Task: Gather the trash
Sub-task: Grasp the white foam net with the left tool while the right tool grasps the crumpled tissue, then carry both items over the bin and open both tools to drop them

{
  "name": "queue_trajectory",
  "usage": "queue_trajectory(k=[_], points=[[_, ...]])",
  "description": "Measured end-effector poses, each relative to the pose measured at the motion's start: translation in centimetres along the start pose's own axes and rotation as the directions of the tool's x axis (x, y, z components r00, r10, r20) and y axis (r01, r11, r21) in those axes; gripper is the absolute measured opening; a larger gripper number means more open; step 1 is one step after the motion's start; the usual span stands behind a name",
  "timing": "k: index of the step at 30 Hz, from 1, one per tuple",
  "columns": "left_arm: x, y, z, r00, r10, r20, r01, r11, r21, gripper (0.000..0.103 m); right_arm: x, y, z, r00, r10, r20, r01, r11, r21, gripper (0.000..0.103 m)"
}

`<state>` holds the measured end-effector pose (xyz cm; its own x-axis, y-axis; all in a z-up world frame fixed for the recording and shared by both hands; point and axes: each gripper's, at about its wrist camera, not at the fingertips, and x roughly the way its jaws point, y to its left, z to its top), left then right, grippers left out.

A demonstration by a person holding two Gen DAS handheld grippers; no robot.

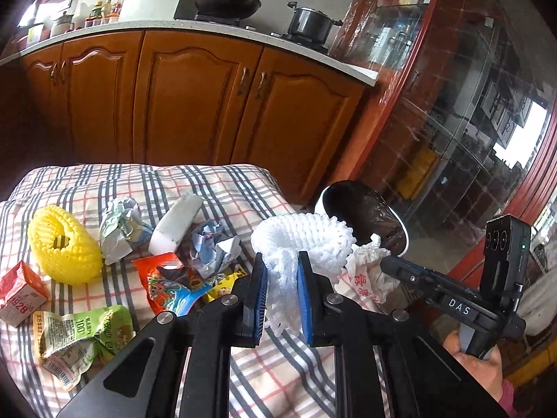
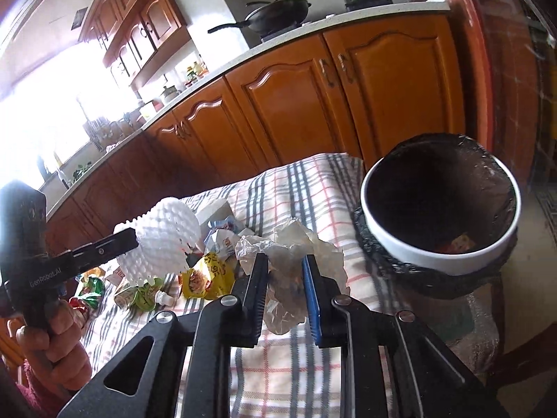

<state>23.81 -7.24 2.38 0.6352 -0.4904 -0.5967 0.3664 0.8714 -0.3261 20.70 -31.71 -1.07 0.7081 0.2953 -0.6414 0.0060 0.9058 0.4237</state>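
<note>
Between left hand-held gripper (image 1: pixel 282 292) pads, white foam net (image 1: pixel 303 240) sits clamped.

White foam net (image 1: pixel 306 240) bumpy, matt; crumpled paper wrapper (image 2: pixel 296 261) thin, creased; checked cloth (image 1: pixel 222 188) soft weave; bin (image 2: pixel 442 261) glossy white plastic, black film liner; cabinets (image 1: pixel 195 104) varnished wood.

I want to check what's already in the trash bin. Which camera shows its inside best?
The right wrist view: the trash bin is near, its mouth open to the camera, with a scrap visible at the bottom. The left wrist view shows the bin smaller, partly behind the white foam net, its inside dark.
</note>
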Motion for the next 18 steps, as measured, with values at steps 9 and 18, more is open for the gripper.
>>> queue_trajectory(k=[9, 18], points=[[2.6, -3.4, 0.5, 0.999, -0.014, -0.034, 0.016, 0.998, 0.066, 0.015, -2.3, -3.2, 0.5, 0.998, -0.053, 0.041, 0.051, 0.998, 0.041, 0.017], [5.7, -5.7, 2.1, 0.998, -0.026, -0.058, 0.033, 0.993, 0.116, 0.015, -3.4, -5.2, 1.1, 0.994, -0.083, 0.071, 0.079, 0.995, 0.059, 0.016]])
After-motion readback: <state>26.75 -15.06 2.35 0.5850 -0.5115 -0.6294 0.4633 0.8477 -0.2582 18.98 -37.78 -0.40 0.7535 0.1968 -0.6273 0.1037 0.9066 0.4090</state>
